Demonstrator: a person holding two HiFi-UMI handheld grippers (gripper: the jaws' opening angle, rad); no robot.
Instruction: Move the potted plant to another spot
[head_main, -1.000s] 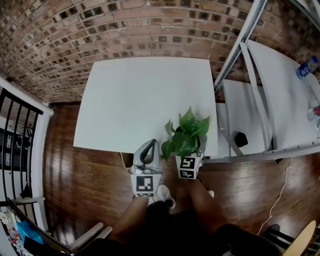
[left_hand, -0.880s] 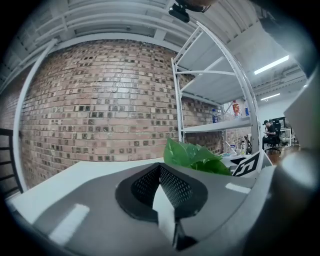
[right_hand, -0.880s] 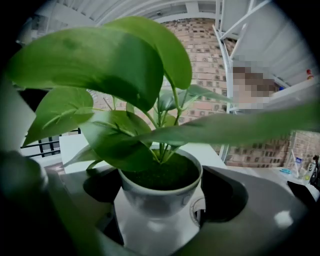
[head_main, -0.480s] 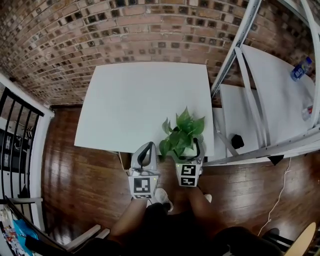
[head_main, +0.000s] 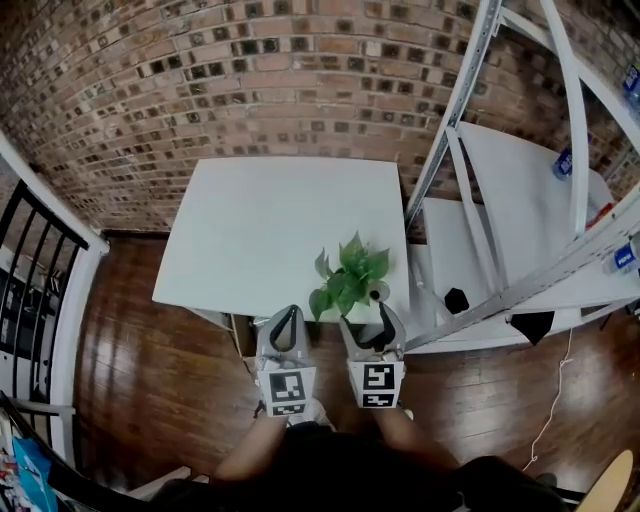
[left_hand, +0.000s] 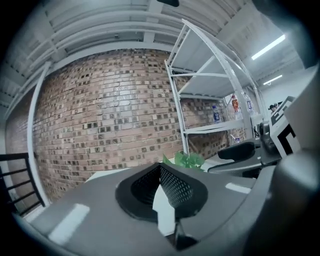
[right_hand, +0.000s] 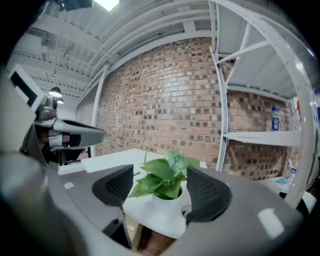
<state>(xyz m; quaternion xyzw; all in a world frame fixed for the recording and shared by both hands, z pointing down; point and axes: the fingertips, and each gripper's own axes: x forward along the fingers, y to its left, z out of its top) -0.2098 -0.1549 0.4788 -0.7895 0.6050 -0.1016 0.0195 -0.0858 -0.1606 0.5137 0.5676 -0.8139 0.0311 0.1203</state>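
Right gripper (head_main: 372, 322) is off the potted plant (head_main: 347, 282).

- A second ago the gripper is tucked in under the leaves, right at the pot. Now it sits back past the near edge of the worktop (head_main: 270, 230), with a visible gap between fingertips and pot.
- Right fingers (right_hand: 205, 192) are spread and closing on nothing. The right gripper view shows the pot framed between them, but it stands beyond the tips with no pad contact.
- Left gripper (head_main: 287, 318) is also back off the near edge, beside the right one. Its fingers (left_hand: 175, 187) are pressed together at the tips and empty.
- The plant stands upright on the worktop at the near right corner, just in from the near edge and close to the white rack (head_main: 520, 230). That looks like much the same corner as a second ago.

My read is that you've let go and the plant is set down. If that corner is your target spot, the move is essentially done, so just back out clean. If it isn't, you have to spread the right fingers again before going back in for the pot.

One risk: the pot sits close to the edge and corner, so a nudge from either gripper could tip it off.
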